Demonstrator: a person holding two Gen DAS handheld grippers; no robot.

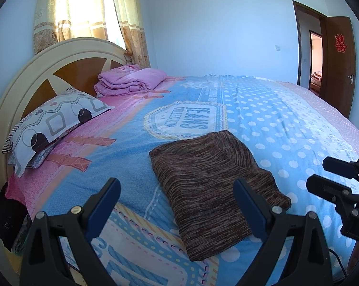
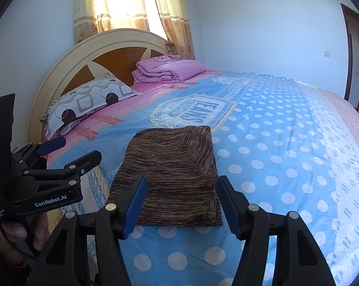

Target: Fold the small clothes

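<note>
A: State the work area.

B: A bed [image 1: 263, 109] covered by a blue, polka-dotted spread with a pink band along the headboard side. The cream and brown headboard [image 1: 36, 76] stands at the left. Against it lie a patterned pillow [image 1: 55, 121] and, farther along, a folded pink quilt [image 1: 129, 78].

A: Room features?

B: Pale walls. Yellow curtains [image 1: 84, 12] hang behind the headboard with daylight coming through. At the far right a brown door [image 1: 339, 66] stands open and carries a red paper decoration [image 1: 341, 43].

A: Location of the garment?

B: The brown knitted garment [image 1: 210, 188] lies folded flat on the spread, near the closest edge of the bed, well apart from the pillow and the quilt.

A: Left gripper [image 1: 177, 205]?

B: Fingers apart, nothing between them; the garment lies beyond and beneath them, with no contact visible. A person's hand [image 2: 24, 236] holds its handle.

A: Right gripper [image 2: 182, 202]?

B: Fingers apart, flanking the near edge of the garment in the right wrist view. The pads do not press on the cloth.
</note>
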